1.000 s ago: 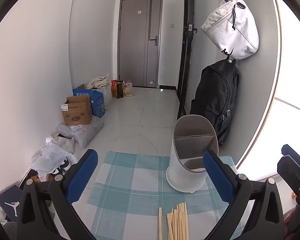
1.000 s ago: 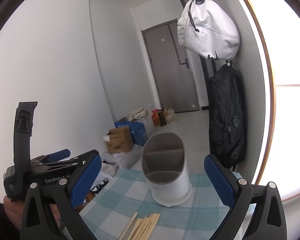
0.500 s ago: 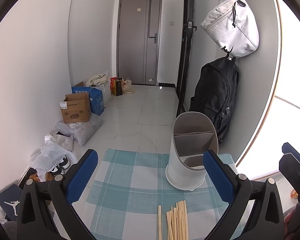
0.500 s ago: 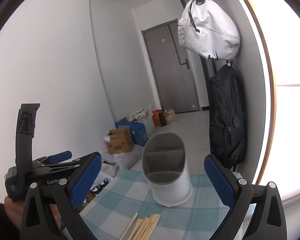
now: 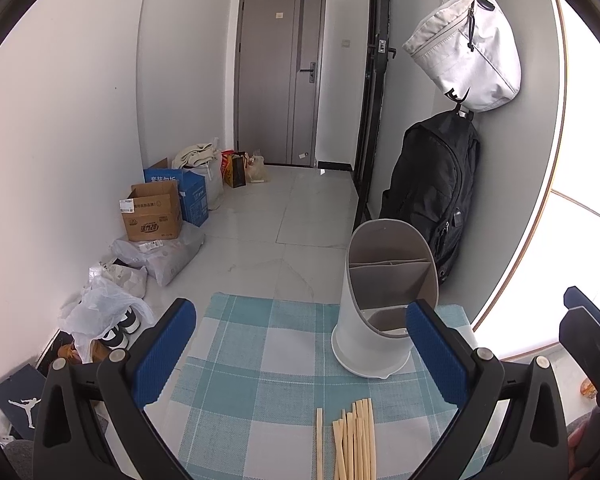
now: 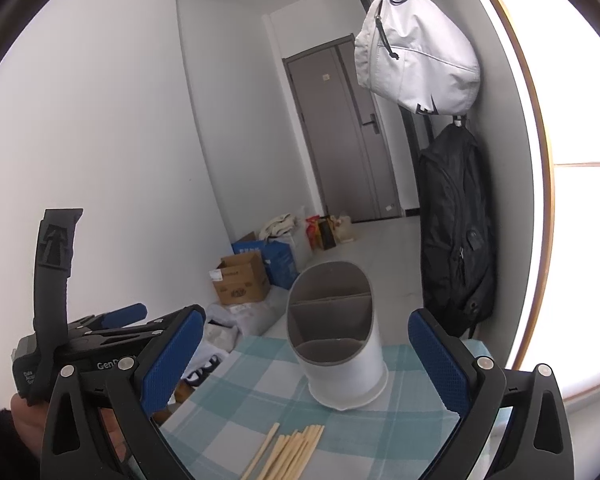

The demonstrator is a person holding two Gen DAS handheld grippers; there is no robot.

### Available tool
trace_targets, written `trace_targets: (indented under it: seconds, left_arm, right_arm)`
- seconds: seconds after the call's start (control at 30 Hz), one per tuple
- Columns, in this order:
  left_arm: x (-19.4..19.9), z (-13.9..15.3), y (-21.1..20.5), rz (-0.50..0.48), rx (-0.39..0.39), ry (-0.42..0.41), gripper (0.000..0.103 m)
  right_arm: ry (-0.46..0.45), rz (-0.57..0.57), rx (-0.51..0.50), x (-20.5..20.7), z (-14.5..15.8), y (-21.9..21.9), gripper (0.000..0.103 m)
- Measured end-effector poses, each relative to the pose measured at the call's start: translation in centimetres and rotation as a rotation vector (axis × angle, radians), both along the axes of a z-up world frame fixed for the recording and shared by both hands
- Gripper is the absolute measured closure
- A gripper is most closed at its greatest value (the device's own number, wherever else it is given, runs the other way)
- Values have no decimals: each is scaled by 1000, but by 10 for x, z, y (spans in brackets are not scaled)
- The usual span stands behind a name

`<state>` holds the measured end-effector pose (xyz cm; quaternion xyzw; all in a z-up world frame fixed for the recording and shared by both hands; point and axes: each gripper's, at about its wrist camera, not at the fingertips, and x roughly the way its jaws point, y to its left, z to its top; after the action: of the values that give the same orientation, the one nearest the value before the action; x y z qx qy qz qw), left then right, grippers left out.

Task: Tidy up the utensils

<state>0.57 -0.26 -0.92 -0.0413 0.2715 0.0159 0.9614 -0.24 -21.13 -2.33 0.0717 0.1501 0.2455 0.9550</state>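
Note:
A white utensil holder (image 5: pixel 382 320) with grey inner dividers stands upright at the far right of a blue-and-white checked cloth (image 5: pixel 260 364); it also shows in the right wrist view (image 6: pixel 338 344). Several wooden chopsticks (image 5: pixel 354 438) lie in a loose bundle on the cloth in front of it, also seen in the right wrist view (image 6: pixel 290 452). My left gripper (image 5: pixel 300 352) is open and empty above the cloth. My right gripper (image 6: pixel 306 356) is open and empty, to the right of the left gripper (image 6: pixel 100 328).
Beyond the cloth's far edge the floor drops away, with cardboard boxes (image 5: pixel 152 212), plastic bags (image 5: pixel 100 308) and shoes along the left wall. A black backpack (image 5: pixel 432 192) and a white bag (image 5: pixel 464 48) hang on the right wall. A grey door (image 5: pixel 280 76) is at the back.
Both views have shifted slightly; the holder and chopsticks stay in place. Both grippers stay open.

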Motion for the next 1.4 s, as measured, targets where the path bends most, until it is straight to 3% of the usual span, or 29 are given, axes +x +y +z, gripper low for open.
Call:
trace_targets:
  seconds: [0.83, 1.13, 1.3, 1.4]
  left_arm:
    - [4, -5, -3, -1, 1, 28, 1]
    - [11, -16, 0, -9, -7, 78, 1]
    - [19, -29, 3, -46, -26, 156, 1]
    - [28, -46, 8, -64, -40, 256, 1]
  right_arm:
    - [4, 0, 1, -1, 0, 0, 0]
    - [32, 6, -16, 7, -4, 4, 0]
    - [67, -4, -39, 17, -10, 6, 0]
    - [105, -14, -61, 26, -16, 7, 0]
